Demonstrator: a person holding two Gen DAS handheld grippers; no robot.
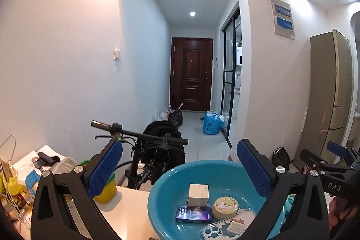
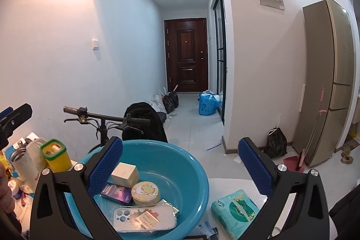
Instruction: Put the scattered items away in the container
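The blue basin (image 2: 157,161) sits near the surface's (image 1: 130,206) far edge, below both wide-open, empty tools – left tool (image 1: 180,169), right tool (image 2: 181,165) – holding a white box (image 2: 124,173), round tin (image 2: 146,192) and phone case (image 2: 144,216), while only the right view shows the green tissue pack (image 2: 235,209) beside it.

In the right wrist view the green tissue pack (image 2: 235,210) is partly covered by the right gripper (image 2: 181,163) finger, and the phone case (image 2: 144,218) hides whatever lies beneath it. The basin (image 1: 171,179) is cut off at the bottom edge in the left wrist view — its near rim unseen — and print on the dark blue box (image 1: 193,214) is too small to read
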